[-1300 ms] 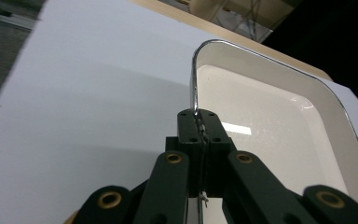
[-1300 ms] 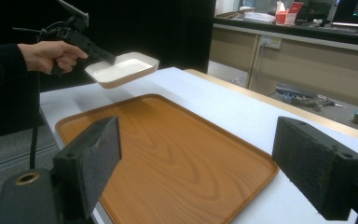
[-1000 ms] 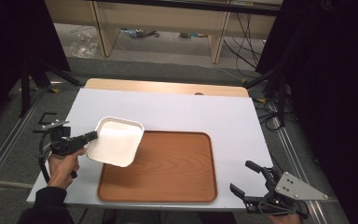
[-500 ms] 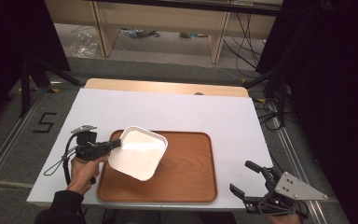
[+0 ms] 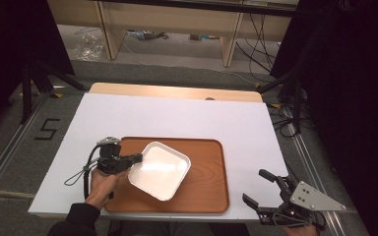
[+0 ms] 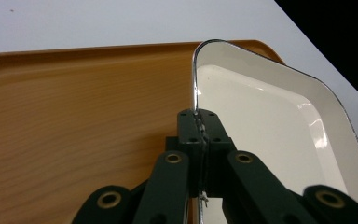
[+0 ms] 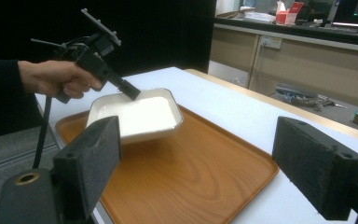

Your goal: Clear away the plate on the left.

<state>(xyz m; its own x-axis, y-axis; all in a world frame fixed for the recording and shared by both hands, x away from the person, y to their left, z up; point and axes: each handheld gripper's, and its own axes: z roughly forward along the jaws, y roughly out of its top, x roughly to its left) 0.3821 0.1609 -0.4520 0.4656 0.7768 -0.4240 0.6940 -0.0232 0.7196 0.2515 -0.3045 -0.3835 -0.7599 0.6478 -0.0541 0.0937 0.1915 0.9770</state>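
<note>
Since a second ago, the left gripper point(image 5: 137, 158) has carried the white square dish point(image 5: 159, 169) from the white table point(image 5: 187, 115) to the right, and the dish now hangs over the wooden tray point(image 5: 204, 194), covering its left-centre part. The right gripper point(image 5: 268, 189) has stayed where it was, off the tray's near right corner.

This suggests the dish is about to be set down on the tray, and the carrying part of the work looks nearly finished. In the right gripper view the dish point(image 7: 137, 114) appears tilted and raised above the tray point(image 7: 191, 172), with a shadow beneath it, so it is likely not yet resting there.

The left gripper is clamped tight on the dish's rim. In the left gripper view its two black jaws meet on the thin metal-edged lip point(image 6: 195, 88), one pad inside the dish point(image 6: 270, 116) and one outside, with the tray's wood grain point(image 6: 74, 116) behind. A hand point(image 5: 103, 184) wraps the gripper's handle, and a cable loops from it over the table.

The right gripper is released: its jaws stand wide apart with nothing between them, pointing towards the tray from the table's near edge.
</note>
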